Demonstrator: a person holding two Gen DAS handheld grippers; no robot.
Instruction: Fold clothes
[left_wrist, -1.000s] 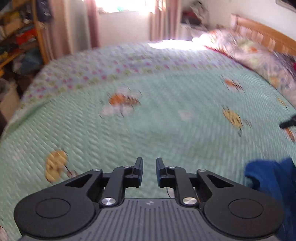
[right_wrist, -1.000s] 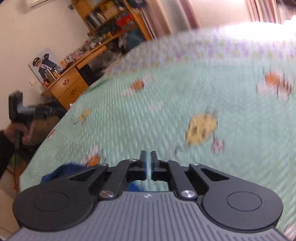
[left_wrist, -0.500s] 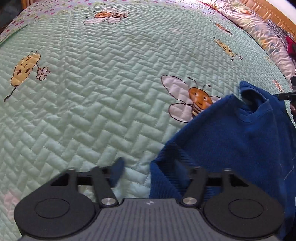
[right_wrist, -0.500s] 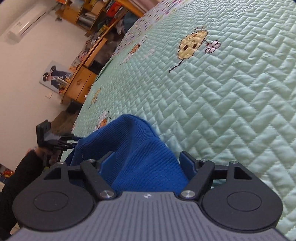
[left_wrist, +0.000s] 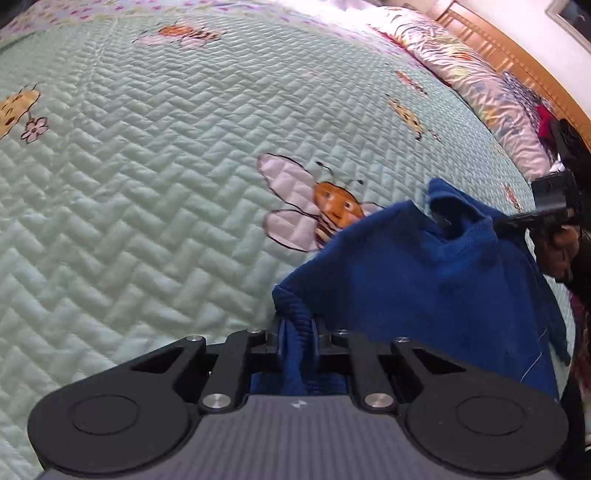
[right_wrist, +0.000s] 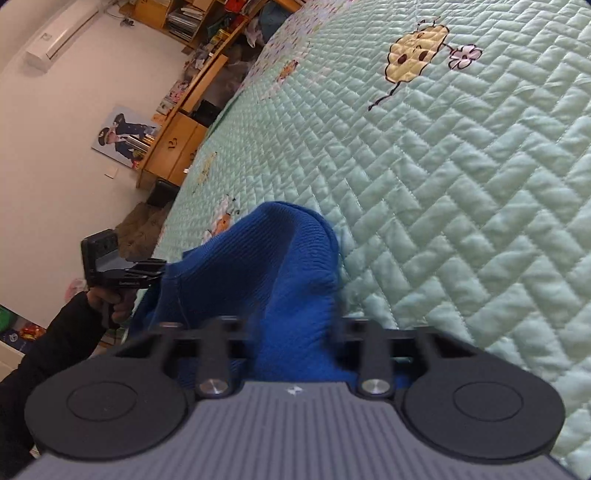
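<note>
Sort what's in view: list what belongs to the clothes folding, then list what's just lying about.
Belongs to the folding:
blue sweater
left gripper, jaws shut on the sweater's ribbed edge
right gripper, jaws apart with sweater between them
quilted bedspread, the folding surface

Just lying about:
floral pillows
wooden dresser
wall poster

Quilted bedspread (left_wrist: 155, 206) in pale green covers a bed, with a blue sweater (left_wrist: 436, 280) lying bunched near its edge.

Printed bees (left_wrist: 325, 206) and yellow hive-and-flower motifs (right_wrist: 417, 55) dot the herringbone stitching; the sweater overlaps one bee. A floral pillow (left_wrist: 476, 88) lies along the wooden headboard (left_wrist: 517, 62) at the far side.
</note>
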